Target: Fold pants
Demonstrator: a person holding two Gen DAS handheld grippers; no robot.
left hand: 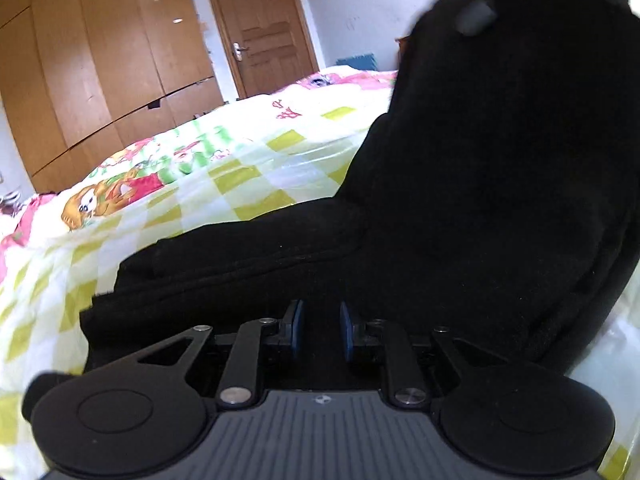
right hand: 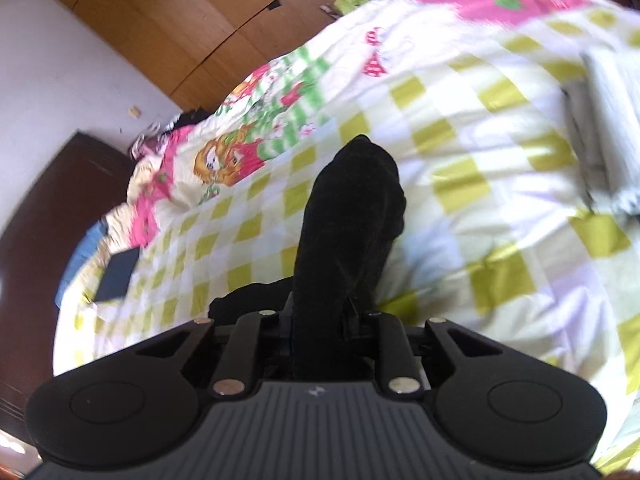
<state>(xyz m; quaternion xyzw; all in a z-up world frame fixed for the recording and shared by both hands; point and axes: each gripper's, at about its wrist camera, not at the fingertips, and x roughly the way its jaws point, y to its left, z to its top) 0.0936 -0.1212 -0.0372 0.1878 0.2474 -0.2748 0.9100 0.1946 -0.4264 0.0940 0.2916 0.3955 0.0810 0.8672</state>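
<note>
The black, soft-fabric pants [left hand: 460, 200] lie across the bed's checked yellow-green and white quilt with cartoon prints and pink patches [left hand: 240, 168], part of them flat on the cover and part drawn up high toward the upper right of the left wrist view, where the dark cloth rises like a tent. At the top of that rise the right tool [left hand: 486, 4] shows as a dark, blurred shape against the fabric. Seen from its own camera, the right tool [right hand: 320, 316] has its two black fingers pressed in on a thick bunched fold of the pants [right hand: 348, 216], which stands up between them and hides the pads; the fold hangs above the quilt [right hand: 460, 160] with more black cloth pooled just below it. The left tool [left hand: 321, 330] sits low at the near edge of the flat part of the pants, its blue pads [left hand: 298, 328] a narrow gap apart; whether any cloth is caught between them I cannot tell, since everything there is black. Behind the bed stand a tall brown wooden wardrobe [left hand: 100, 60] and a brown panelled door with a metal handle [left hand: 264, 28]. A dark flat rectangular object [right hand: 118, 274] lies on the quilt toward the left in the right wrist view.
</note>
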